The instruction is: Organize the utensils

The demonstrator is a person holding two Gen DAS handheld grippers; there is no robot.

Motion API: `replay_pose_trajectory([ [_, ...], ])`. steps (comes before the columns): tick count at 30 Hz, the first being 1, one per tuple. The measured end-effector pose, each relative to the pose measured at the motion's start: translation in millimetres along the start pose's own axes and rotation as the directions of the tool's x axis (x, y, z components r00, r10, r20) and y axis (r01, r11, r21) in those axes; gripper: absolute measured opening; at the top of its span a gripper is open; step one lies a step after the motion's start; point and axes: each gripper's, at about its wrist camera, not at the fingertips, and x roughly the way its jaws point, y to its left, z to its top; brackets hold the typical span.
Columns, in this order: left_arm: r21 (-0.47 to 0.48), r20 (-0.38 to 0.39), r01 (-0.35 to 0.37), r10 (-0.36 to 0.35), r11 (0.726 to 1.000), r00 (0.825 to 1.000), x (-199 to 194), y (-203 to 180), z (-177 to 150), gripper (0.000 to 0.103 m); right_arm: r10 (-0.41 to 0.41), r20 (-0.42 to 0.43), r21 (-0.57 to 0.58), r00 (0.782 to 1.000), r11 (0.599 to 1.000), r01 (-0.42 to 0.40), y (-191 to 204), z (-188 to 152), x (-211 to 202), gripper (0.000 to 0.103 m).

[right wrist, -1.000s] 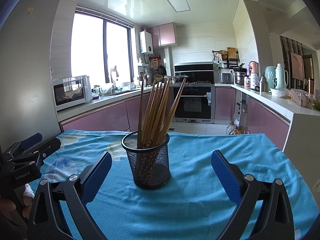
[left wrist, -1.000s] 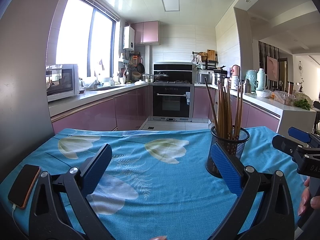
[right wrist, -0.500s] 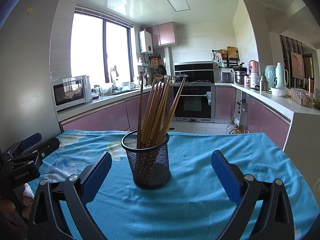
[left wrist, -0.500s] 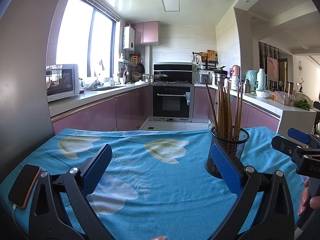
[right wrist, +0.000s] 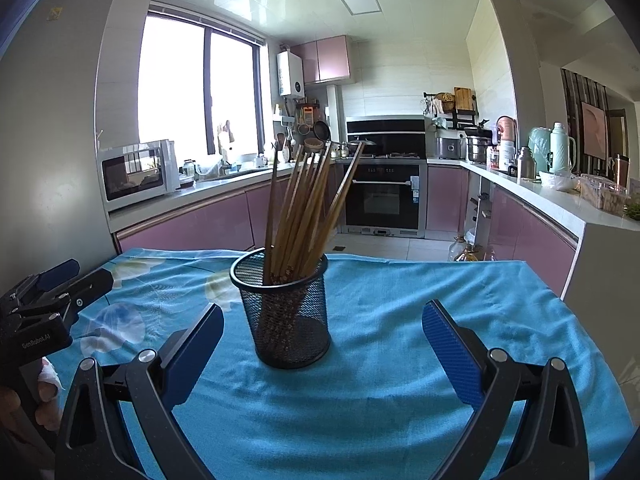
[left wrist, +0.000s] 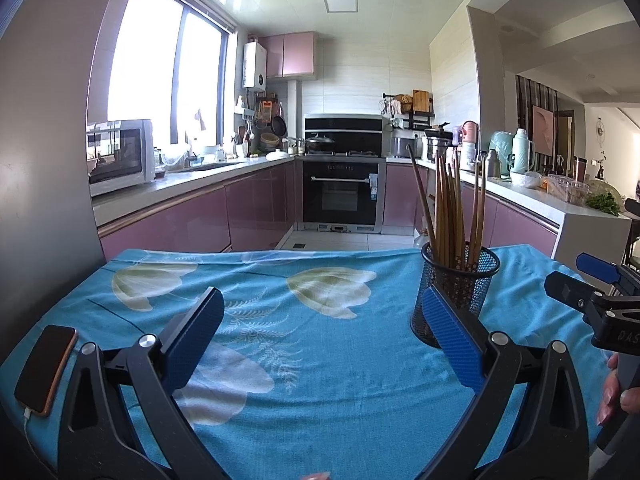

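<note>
Nothing has shifted noticeably since the earlier frames; both grippers hover where they were. Left gripper [left wrist: 322, 336], blue pads spread wide, holds nothing above the blue floral cloth [left wrist: 320, 360]. Right gripper [right wrist: 322, 338], likewise spread and unloaded, faces the holder [right wrist: 286, 312], a black wire-mesh cup standing upright near the cloth's middle. Chopsticks [right wrist: 308, 208], a bundle of brown wooden sticks with patterned lower ends, stand inside it, fanned and leaning against the rim. Phone [left wrist: 44, 368], cable attached, lies at the cloth's left edge.
</note>
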Motion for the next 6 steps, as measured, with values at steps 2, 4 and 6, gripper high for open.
replay_pose_trajectory([
  [2, -0.005, -0.042, -0.010, 0.010, 1.000, 0.999, 8, 4, -1, 0.098, -0.045, -0.064, 0.005, 0.997, 0.999, 0.045, -15, -1, 11, 0.096],
  [4, -0.009, -0.090, -0.018, 0.017, 1.000, 0.996, 18, 11, -2, 0.098, -0.092, -0.139, 0.021, 0.986, 0.995, 0.096, -35, -3, 25, 0.096],
  [6, -0.001, -0.134, -0.036, 0.035, 0.999, 0.990, 27, 17, -4, 0.098, -0.136, -0.229, 0.042, 0.964, 0.988, 0.149, -60, -6, 41, 0.096],
])
